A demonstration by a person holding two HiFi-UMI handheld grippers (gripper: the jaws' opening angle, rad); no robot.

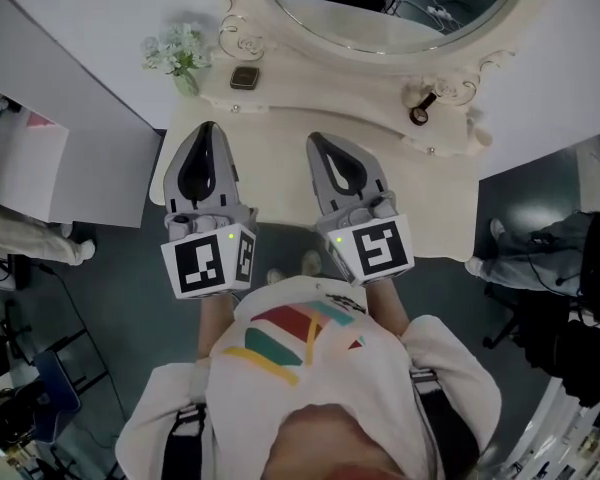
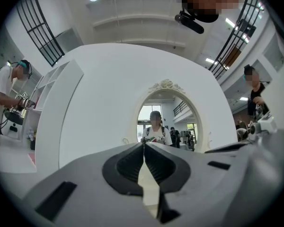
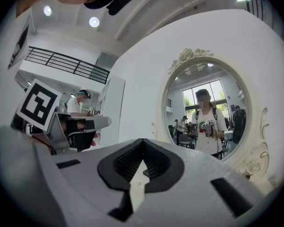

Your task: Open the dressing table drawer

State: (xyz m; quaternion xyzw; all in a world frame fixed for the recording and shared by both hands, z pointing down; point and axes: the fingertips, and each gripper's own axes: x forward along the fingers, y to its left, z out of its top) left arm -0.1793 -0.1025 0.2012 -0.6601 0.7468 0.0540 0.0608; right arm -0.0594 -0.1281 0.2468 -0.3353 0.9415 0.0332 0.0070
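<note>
The cream dressing table (image 1: 280,153) stands against the white wall, its oval mirror (image 1: 400,13) at the back. Its drawer front shows in no view; the tabletop hides it from above. My left gripper (image 1: 211,128) is over the left of the tabletop, pointing at the mirror, jaws shut with nothing in them. My right gripper (image 1: 316,140) is beside it over the middle, also shut and holding nothing. In the left gripper view the left gripper (image 2: 143,143) faces the mirror (image 2: 165,122). The right gripper (image 3: 142,141) has the mirror (image 3: 208,112) to its right.
On the table's back ledge stand a small vase of pale flowers (image 1: 180,53), a dark square object (image 1: 244,77) and a dark ring-shaped item (image 1: 420,115). A white cabinet (image 1: 40,158) is at the left. Other people stand at both sides.
</note>
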